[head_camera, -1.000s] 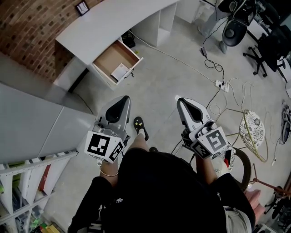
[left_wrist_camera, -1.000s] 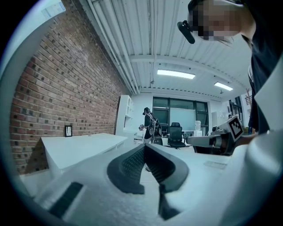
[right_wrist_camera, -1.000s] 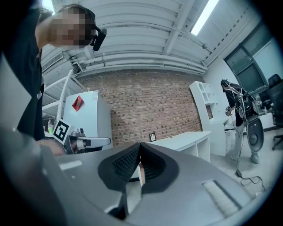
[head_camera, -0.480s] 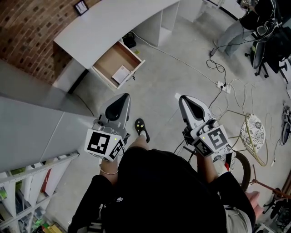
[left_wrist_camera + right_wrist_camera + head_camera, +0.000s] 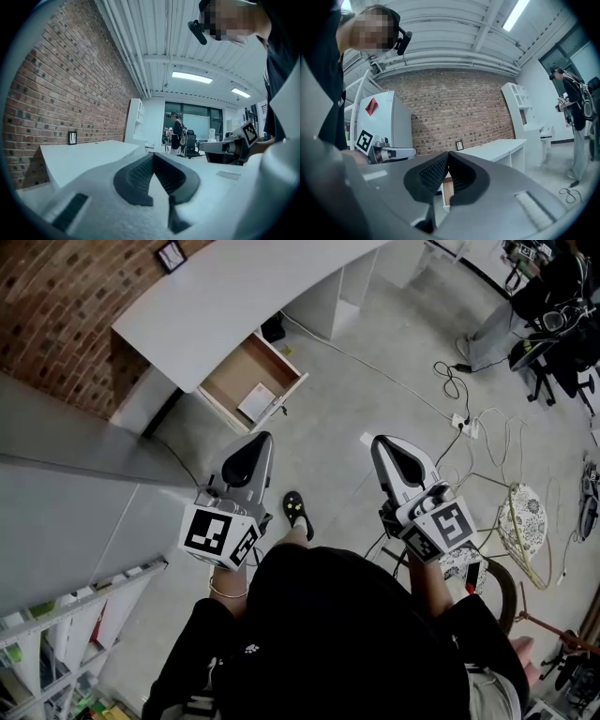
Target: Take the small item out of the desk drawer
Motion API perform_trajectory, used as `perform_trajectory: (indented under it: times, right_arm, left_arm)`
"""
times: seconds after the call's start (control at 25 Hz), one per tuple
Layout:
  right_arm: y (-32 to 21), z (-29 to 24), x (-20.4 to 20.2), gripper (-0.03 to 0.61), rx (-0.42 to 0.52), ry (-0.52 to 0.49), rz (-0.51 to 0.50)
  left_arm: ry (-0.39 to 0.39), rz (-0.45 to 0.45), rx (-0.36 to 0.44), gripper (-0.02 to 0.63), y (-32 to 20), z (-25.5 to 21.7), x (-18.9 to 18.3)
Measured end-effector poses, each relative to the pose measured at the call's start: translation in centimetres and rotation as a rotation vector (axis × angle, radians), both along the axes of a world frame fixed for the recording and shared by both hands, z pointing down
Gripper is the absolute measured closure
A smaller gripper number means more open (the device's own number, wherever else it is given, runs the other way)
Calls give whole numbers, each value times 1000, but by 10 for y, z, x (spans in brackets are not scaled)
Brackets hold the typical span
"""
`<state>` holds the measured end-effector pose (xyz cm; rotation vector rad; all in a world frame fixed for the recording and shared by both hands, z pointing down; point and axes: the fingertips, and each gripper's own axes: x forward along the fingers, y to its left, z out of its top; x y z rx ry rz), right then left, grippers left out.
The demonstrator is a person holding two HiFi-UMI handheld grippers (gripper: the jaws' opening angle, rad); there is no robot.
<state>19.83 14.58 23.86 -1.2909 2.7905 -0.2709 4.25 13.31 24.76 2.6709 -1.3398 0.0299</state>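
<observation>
Open, brown-bottomed desk drawer, small flat white item inside near its front.

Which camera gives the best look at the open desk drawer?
The head view: it looks down into the drawer, showing a white item inside. The right gripper view catches only a sliver behind its jaws; the left gripper view shows none of it.
</observation>
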Motion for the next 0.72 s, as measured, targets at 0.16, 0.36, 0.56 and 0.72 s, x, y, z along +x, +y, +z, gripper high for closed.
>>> perform_trajectory:
  times: [0.16,0.36,0.56,0.72]
  right_arm:
    - [-15,-4,-10,566,-3,15,17]
    - [-34,-9,-15,566,-3,39,41]
    - [-50,-13,-25,566,2,57,54]
    - [-62,-15,-30,566,6,66,63]
  left_arm:
    - [14,23,3,617,-21,-1,-8]
    - [23,50,-4,617,-44,0,-13]
    - [31,65,-1,617,-64,1,-22]
    - [38,69,5,617,-76,1,-29]
